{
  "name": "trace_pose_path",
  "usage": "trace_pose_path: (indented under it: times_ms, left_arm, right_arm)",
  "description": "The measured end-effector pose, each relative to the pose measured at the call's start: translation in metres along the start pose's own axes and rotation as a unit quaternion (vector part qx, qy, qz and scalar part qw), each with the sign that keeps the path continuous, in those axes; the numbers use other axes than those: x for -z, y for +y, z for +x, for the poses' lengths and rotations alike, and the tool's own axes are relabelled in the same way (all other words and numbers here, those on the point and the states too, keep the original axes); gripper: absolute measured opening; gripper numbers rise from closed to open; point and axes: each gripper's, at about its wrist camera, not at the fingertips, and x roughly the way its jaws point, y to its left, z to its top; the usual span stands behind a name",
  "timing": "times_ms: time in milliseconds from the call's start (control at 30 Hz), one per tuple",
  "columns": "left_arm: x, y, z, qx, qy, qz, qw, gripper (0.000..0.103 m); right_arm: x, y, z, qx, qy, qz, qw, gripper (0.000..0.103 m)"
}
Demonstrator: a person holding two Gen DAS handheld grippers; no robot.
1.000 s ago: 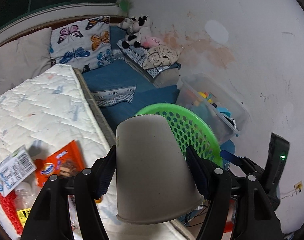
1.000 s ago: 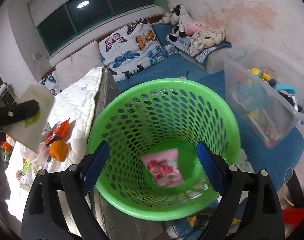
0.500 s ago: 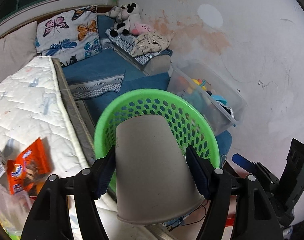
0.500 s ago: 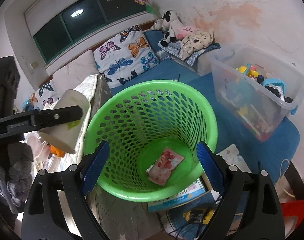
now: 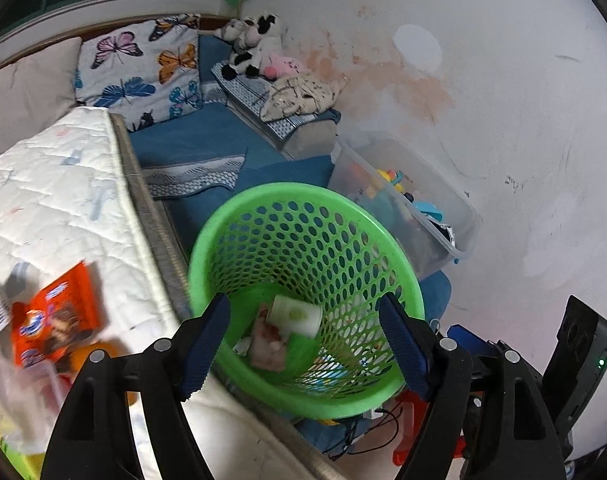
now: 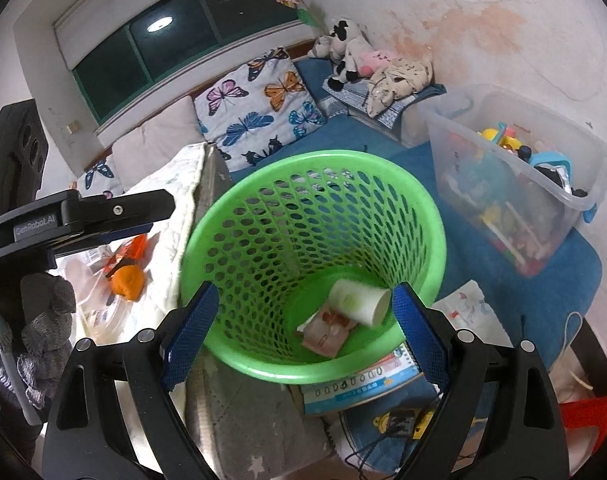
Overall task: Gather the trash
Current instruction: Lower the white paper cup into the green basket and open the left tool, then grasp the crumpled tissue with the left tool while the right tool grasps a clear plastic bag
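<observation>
The green perforated plastic basket [image 6: 311,200] stands on the floor just beside the edge of the white quilted mattress [image 5: 43,200], which lies to its left. In the basket, at its bottom, the white paper cup [image 6: 357,301] lies on its side, touching the pink crumpled wrapper [image 6: 327,332] before it. To the right of the basket stands the clear plastic storage box [image 6: 519,184], holding toys. On the mattress near its edge lie the orange snack packet [image 5: 53,314] and the round orange fruit [image 6: 127,282]. Behind the basket, the butterfly-print pillow [image 6: 259,108] leans at the far wall, with 1 black-and-white plush cow [image 6: 345,50] to its right.
</observation>
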Motion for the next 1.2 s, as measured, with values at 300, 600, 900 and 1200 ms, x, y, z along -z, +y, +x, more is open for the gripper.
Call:
trace_pose_path:
  times_ms: [300,600,900,1200]
  left_arm:
    - [0.033,0.027,-0.066,-0.045,-0.043,-0.016,0.9979,0.074]
    - [0.071,0.088,-0.122,-0.141,-0.071,-0.066,0.9853,0.074]
    - [0.121,0.161,-0.166,-0.239,-0.079,-0.148,0.9565,0.074]
    - [0.154,0.205,-0.165,-0.245,-0.053,-0.214,0.944,0.069]
  right_arm:
    - [0.004,0.034,-0.003,-0.031,0.004,-0.023,0.999,0.088]
    - [0.008,0.077,0.002,-0.062,0.011,-0.053,0.997,0.088]
    - [0.01,0.123,0.013,-0.097,0.021,-0.091,0.991,0.088]
    - [0.012,0.169,0.026,-0.129,0.035,-0.129,0.983,0.088]
